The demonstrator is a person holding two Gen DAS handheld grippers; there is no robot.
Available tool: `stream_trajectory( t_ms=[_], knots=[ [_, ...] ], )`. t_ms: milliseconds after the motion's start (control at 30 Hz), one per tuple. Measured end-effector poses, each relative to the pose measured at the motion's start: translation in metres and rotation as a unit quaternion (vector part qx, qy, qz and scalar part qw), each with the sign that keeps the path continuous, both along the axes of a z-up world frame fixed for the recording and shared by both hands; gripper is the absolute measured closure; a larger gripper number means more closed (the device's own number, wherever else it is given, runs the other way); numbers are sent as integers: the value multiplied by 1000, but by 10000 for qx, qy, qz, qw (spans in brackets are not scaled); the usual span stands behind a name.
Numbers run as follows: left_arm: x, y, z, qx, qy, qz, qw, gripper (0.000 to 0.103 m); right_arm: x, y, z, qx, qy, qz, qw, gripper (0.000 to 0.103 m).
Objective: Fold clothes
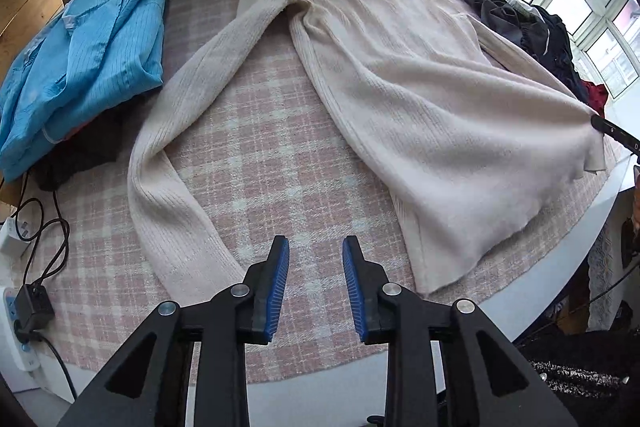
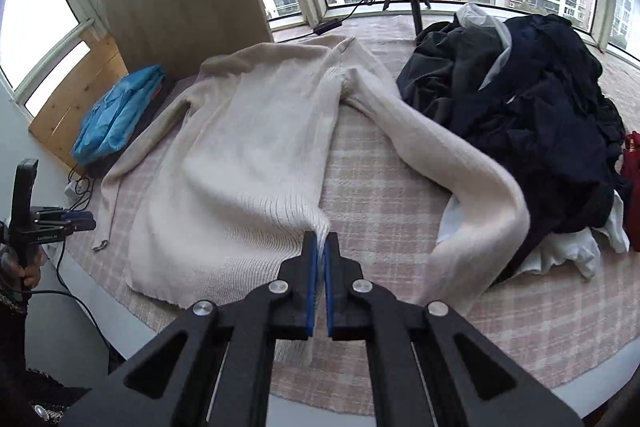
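So the cream sweater is lying flat on the pink plaid cloth, both sleeves flung out to the sides, looks like it's being spread and straightened before any folding starts. The right gripper is pinched tight on the sweater's bottom corner, and the fabric pulls into a little peak there, probably to tug the hem straight. The left gripper hovers over bare cloth between the left sleeve and the body, jaws a narrow gap apart, holding nothing. Folded blue top sits off to the side, dark clothes pile still waiting.
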State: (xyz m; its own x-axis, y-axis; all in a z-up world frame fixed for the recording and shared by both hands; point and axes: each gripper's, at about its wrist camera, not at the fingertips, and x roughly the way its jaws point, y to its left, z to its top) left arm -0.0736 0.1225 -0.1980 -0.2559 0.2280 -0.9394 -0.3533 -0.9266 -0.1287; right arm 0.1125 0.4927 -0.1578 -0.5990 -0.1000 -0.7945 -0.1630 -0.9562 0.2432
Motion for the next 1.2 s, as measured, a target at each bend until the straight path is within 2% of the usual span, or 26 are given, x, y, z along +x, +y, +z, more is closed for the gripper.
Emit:
stream_trajectory(
  t_ms=[100, 233, 333, 467, 667, 800, 900, 1000, 1067, 1133, 1200],
  knots=[
    [-1, 24, -11, 159, -171, -128, 9996, 76, -13, 19, -3, 99, -222, -40, 9997, 100],
    [-1, 62, -20, 579, -384, -325, 9971, 74, -23, 17, -17, 76, -407, 135, 9991, 100],
    [-4, 88, -27, 630, -447, -387, 9963, 72, -26, 15, -25, 200, -495, 225, 9983, 100],
    [-8, 114, -32, 670, -575, -318, 9956, 72, -28, 20, -28, 60, -537, 298, 9981, 99],
    [-8, 149, -48, 268, -757, -409, 9959, 71, -26, 23, -33, -49, -547, 422, 9976, 99],
    [-10, 162, -51, -97, -630, -436, 9970, 72, -24, 23, -34, -75, -518, 488, 9974, 99],
    [-10, 166, -51, -225, -552, -444, 9972, 72, -24, 23, -34, -64, -512, 554, 9971, 99],
    [-6, 170, -51, -399, -335, -568, 9970, 80, -24, 23, -33, -100, -471, 595, 9971, 99],
    [-3, 170, -50, -463, -170, -625, 9968, 95, -25, 22, -33, -112, -448, 611, 9971, 99],
    [-6, 159, -49, -173, -308, -466, 9983, 97, -26, 20, -32, -112, -427, 627, 9971, 99],
    [-4, 139, -35, 183, -332, -275, 9989, 98, -27, 18, -31, -113, -411, 652, 9970, 99]
  ],
)
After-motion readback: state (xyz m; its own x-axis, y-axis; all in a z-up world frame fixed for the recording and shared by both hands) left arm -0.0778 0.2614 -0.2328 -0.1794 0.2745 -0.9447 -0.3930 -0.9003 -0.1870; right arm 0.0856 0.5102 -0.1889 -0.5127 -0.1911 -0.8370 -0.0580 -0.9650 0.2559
